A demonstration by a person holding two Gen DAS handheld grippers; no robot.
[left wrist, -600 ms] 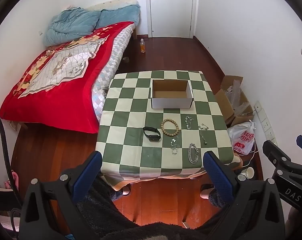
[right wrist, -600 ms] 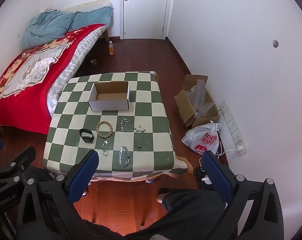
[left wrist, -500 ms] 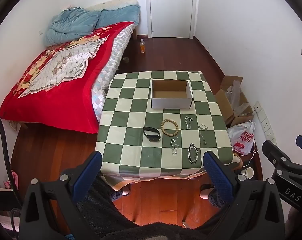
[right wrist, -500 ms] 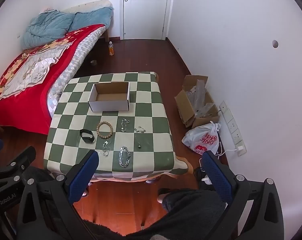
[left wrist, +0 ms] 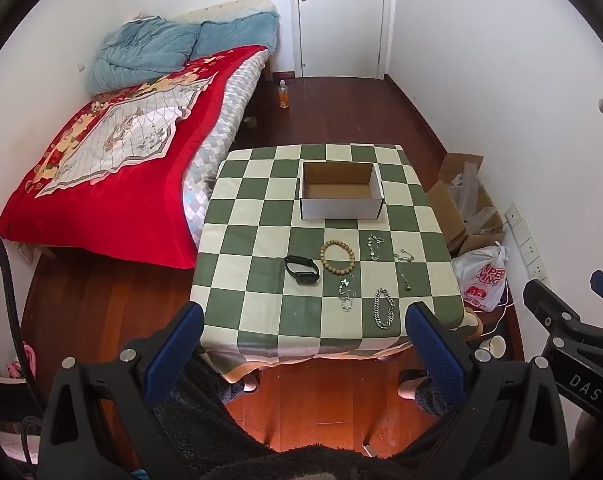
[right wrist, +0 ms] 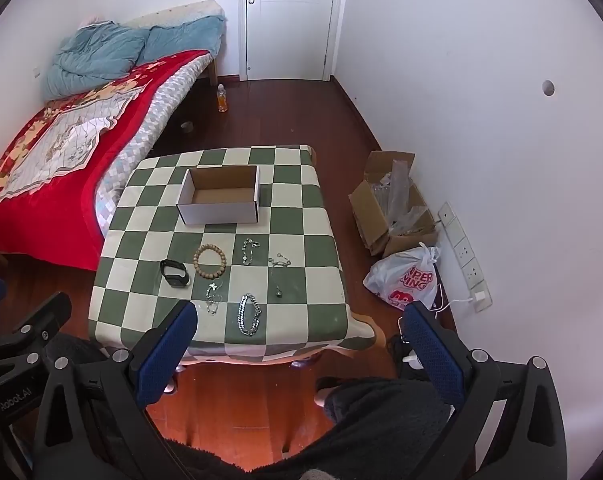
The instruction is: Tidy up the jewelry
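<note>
Several pieces of jewelry lie on a green-and-cream checkered table [left wrist: 261, 224]: a black watch band [left wrist: 301, 271], a wooden bead bracelet [left wrist: 337, 256], a thick silver chain [left wrist: 383, 308], a thin chain with a white charm [left wrist: 346, 292], and two more fine chains [left wrist: 375, 246] [left wrist: 403, 266]. An empty white cardboard box [left wrist: 340, 191] stands behind them; it also shows in the right wrist view [right wrist: 220, 195]. My left gripper [left wrist: 303, 342] and right gripper [right wrist: 301, 344] are both open and empty, held well above and in front of the table's near edge.
A bed with a red blanket [left wrist: 113, 160] stands left of the table. An open cardboard box [right wrist: 393, 204] and a white plastic bag [right wrist: 405, 280] lie on the floor by the right wall. A bottle [left wrist: 284, 95] stands near the closed door.
</note>
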